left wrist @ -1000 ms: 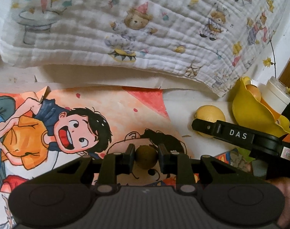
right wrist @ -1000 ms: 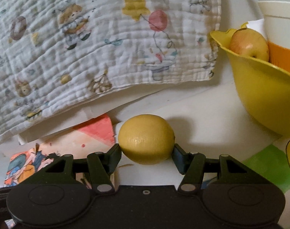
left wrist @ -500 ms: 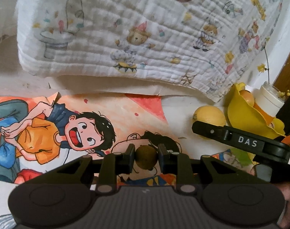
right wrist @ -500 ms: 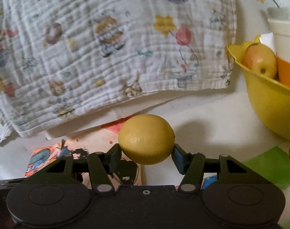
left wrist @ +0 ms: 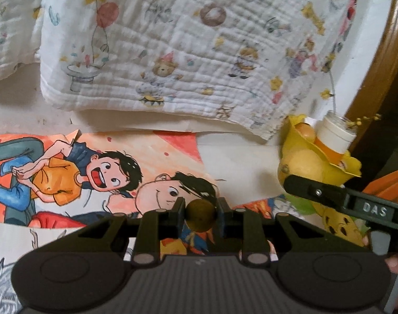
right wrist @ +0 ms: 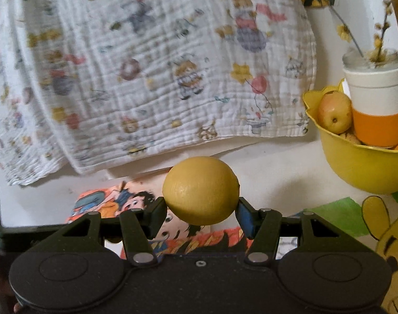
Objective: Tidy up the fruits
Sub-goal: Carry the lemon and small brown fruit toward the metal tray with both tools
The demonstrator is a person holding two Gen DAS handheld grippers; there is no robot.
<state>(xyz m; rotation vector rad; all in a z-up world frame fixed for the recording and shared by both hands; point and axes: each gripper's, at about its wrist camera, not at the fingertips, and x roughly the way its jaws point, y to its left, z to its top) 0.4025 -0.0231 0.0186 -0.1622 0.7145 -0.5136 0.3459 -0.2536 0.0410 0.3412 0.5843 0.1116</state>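
Observation:
My left gripper [left wrist: 201, 213] is shut on a small round brown fruit [left wrist: 200, 215], held above a cartoon-printed mat [left wrist: 94, 172]. My right gripper [right wrist: 200, 209] is shut on a yellow lemon [right wrist: 200, 190], lifted off the surface. From the left wrist view the lemon [left wrist: 298, 168] shows at the right behind a black finger [left wrist: 314, 189] of the right gripper. A yellow bowl [right wrist: 356, 167] at the right holds an apple [right wrist: 334, 115] and a white-and-orange jar [right wrist: 376, 104]. The same bowl [left wrist: 337, 164] appears small at the right of the left wrist view.
A folded white muslin blanket [left wrist: 185, 47] with printed animals fills the back; the blanket [right wrist: 146, 73] also spans the right wrist view. Dried yellow flower stems [right wrist: 379, 39] stick up from the jar. A wooden frame [left wrist: 376, 60] stands at the far right. A yellow bear picture [right wrist: 390, 248] lies front right.
Both grippers have risen and drawn back with their fruits; the lemon has left the surface, and bowl and blanket look farther off. Both grips are unchanged.

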